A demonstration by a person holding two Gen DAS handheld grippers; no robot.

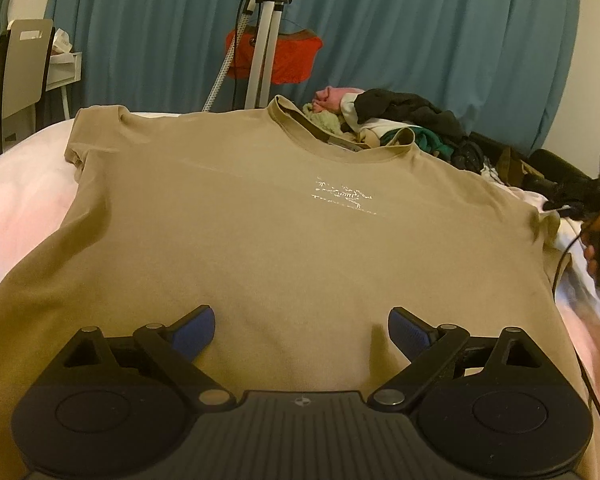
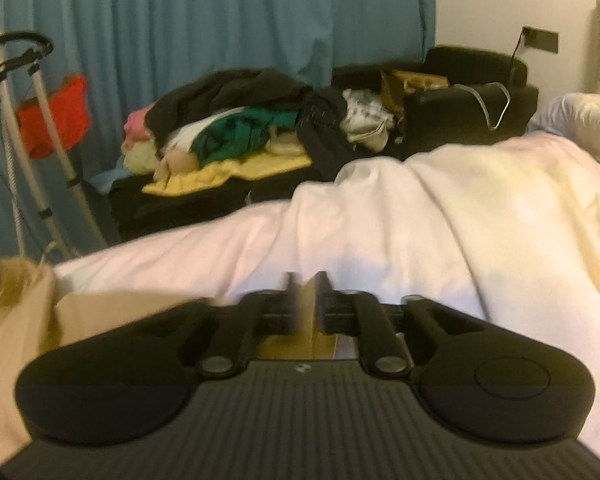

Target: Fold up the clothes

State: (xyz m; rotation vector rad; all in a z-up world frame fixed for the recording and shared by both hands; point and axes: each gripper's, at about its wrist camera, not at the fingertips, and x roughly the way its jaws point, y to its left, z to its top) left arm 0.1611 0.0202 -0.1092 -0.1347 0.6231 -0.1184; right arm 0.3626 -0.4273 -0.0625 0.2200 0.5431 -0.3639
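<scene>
Your left gripper (image 1: 301, 330) hangs over the lower part of the tan short-sleeved cotton T-shirt (image 1: 260, 220), its blue-padded fingers (image 1: 194, 332) spread wide with nothing between them. The shirt lies flat, front up, on the pale pink-white bed cover (image 1: 16, 200), collar pointing away from you toward the teal pleated curtain (image 1: 420, 40), with a faint white print on the chest. Behind the collar sits a mixed pile of loose clothes (image 1: 400, 116), and a garment steamer stand with a red cloth hanging on it (image 1: 260, 60) rises against the curtain.

Your right gripper (image 2: 306, 304) has its fingers drawn close, pinching a fold of the tan fabric; the frame is blurred, so it seems to be the shirt's edge, though you cannot tell which part. In that view the shirt (image 2: 16, 320) trails off to the left over the cover (image 2: 460, 220), with the clothes pile (image 2: 240, 128) beyond, well apart from the gripper
</scene>
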